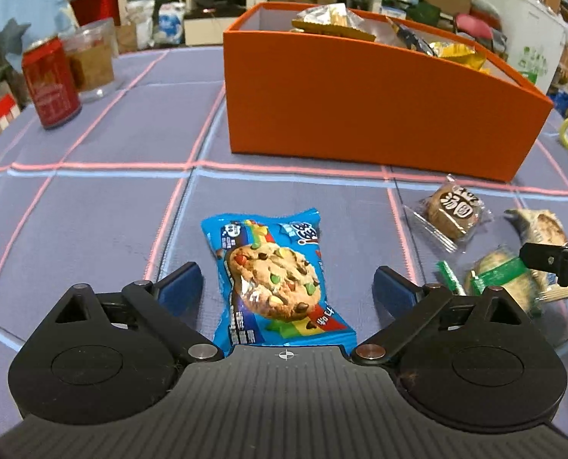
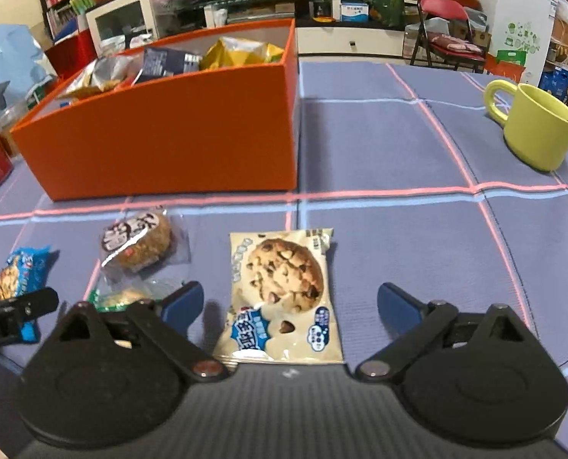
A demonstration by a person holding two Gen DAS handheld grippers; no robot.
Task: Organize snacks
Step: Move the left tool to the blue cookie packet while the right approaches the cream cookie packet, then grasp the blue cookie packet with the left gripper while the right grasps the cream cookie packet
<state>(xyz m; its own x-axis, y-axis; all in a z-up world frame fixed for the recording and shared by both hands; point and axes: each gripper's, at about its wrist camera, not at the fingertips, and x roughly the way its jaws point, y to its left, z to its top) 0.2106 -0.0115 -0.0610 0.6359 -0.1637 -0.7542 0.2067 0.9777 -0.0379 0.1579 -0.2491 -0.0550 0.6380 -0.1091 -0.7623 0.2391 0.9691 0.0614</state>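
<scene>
Left wrist view: left tongs [image 1: 288, 287] gape wide around the blue cookie packet [image 1: 274, 281] on the desk [image 1: 93, 214], orange box [image 1: 360, 114] at twelve o'clock, right tongs [image 2: 289, 302] equally wide over the cream cookie packet [image 2: 284, 294], so closing comes next.

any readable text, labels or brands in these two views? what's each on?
Nothing reads with confidence.
Blue cookie packet: coloured lettering, too warped to read.
Cream cookie packet: blue logo and small badges, blurred.
Clear-wrapped cake: large white characters, not legible.
Red can: pale print, blurred.
Green-banded packet: no legible text.
Orange box: plain sides, no text.
Yellow-green mug: no text.
</scene>
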